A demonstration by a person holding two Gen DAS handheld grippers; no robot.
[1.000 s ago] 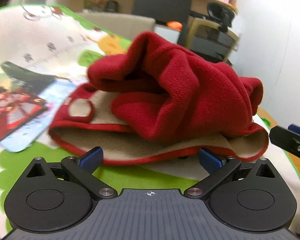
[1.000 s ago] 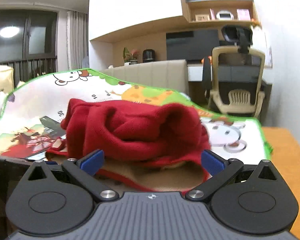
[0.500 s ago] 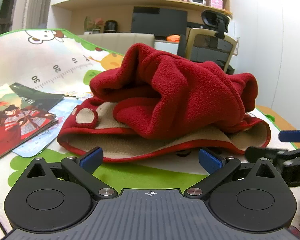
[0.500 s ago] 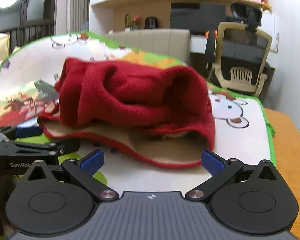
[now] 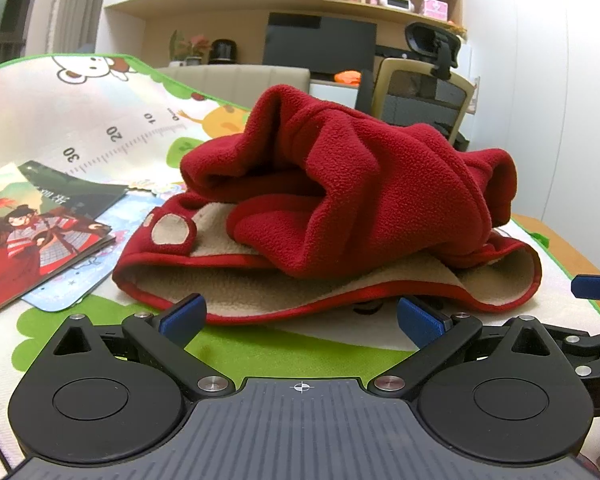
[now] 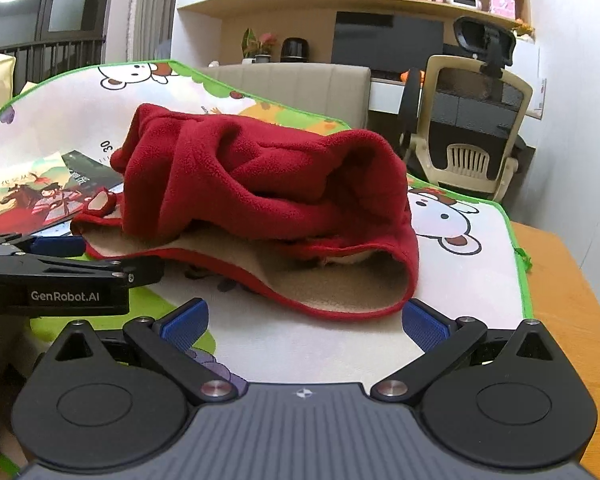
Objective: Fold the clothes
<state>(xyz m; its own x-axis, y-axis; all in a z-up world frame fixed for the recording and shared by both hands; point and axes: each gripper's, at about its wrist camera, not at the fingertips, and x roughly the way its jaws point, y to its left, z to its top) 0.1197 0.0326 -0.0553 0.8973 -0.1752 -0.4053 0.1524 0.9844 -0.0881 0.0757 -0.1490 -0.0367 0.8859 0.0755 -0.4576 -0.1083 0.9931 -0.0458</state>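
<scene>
Two open grippers, left gripper [image 5: 298, 314] and right gripper [image 6: 304, 318], jaws spread wide and empty, face a crumpled red fleece garment [image 5: 340, 200] heaped on the play mat [image 5: 80, 120], likely soft, light and floppy, best pinched along its near tan-lined hem [image 6: 340, 292].

Bare mat [image 6: 320, 344] before red fleece heap [image 5: 360, 200], books [image 5: 32, 232] crowding left, left gripper [image 6: 60, 246] alongside

The booklet [image 5: 40, 236] is cut off by the left edge in the left wrist view. Part of the mat [image 6: 460, 280] is hidden under the red fleece garment [image 6: 260, 184]. Shelf items [image 5: 396, 0] are too small to be identified.
</scene>
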